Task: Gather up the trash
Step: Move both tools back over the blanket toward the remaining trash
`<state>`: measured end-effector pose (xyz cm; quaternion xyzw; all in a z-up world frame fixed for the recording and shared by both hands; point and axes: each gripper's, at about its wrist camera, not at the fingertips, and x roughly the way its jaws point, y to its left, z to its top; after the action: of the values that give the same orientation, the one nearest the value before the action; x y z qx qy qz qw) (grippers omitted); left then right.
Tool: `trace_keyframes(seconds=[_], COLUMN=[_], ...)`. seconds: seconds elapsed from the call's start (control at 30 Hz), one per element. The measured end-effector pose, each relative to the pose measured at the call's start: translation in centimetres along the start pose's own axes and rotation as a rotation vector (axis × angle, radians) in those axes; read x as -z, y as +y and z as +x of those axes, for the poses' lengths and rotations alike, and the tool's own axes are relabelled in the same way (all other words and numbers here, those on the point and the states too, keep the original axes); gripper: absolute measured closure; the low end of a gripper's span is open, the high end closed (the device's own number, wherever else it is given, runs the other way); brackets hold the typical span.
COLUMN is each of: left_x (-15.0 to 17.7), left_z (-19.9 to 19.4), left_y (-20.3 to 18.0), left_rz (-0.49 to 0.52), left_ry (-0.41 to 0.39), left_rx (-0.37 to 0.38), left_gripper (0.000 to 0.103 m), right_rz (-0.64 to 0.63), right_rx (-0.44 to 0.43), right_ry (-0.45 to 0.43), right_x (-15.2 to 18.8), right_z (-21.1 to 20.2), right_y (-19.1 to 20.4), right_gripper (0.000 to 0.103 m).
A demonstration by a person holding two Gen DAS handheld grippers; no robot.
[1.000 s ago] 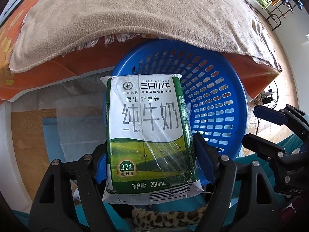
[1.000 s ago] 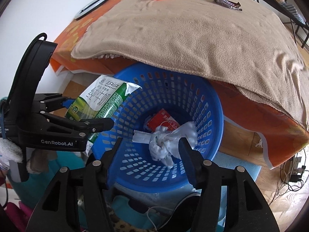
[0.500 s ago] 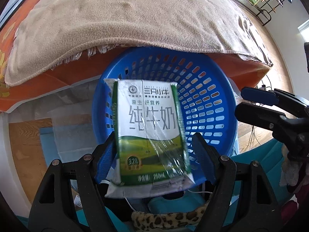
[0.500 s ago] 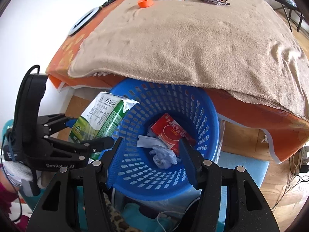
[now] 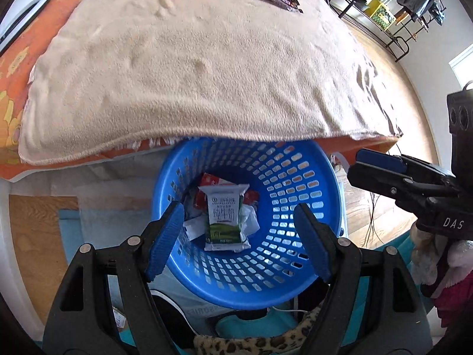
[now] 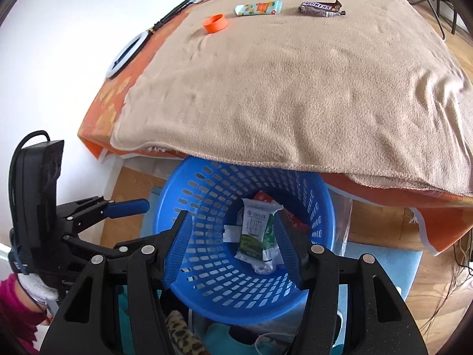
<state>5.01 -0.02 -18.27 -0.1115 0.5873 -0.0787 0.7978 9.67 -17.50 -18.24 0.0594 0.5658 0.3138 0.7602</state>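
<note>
Beige blanket draped the table above the blue basket, where the milk carton lay dropped; with left tongs and right tongs both wide and empty, I judged the Snickers wrapper next.

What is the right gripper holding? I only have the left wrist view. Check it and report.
Observer: Nothing. The right gripper is open and empty, pointed into the basket.
Operator: Read me the brand on the dark wrapper.
Observer: The wrapper reads Snickers.
Operator: Tell me what holds the left gripper.
Observer: A hand in a white glove, with a magenta sleeve, holds the left gripper.
</note>
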Motion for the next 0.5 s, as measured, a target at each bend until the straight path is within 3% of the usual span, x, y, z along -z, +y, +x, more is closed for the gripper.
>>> trace_keyframes(seconds=[0.2, 0.4, 0.5], left_x=[-5.0, -10.6, -13.5], left_z=[-1.0, -1.1, -0.7], left_y=[1.0, 1.7, 2.3], left_rz=[0.002, 0.02, 0.002], left_ry=[-0.062, -0.124, -0.147], left_rx=[-0.064, -0.133, -0.143], left_gripper=[0.024, 0.024, 0.024], right_rz=[0.002, -0.036, -0.064], right_rx=[0.028, 0.09, 0.117], right_ry=[-0.05, -0.112, -0.159], right_x=[-2.3, -6.7, -9.6], right_z=[-1.5, -3.4, -4.5], right_y=[-1.1, -2.3, -3.1], right_gripper=[0.047, 0.046, 0.039])
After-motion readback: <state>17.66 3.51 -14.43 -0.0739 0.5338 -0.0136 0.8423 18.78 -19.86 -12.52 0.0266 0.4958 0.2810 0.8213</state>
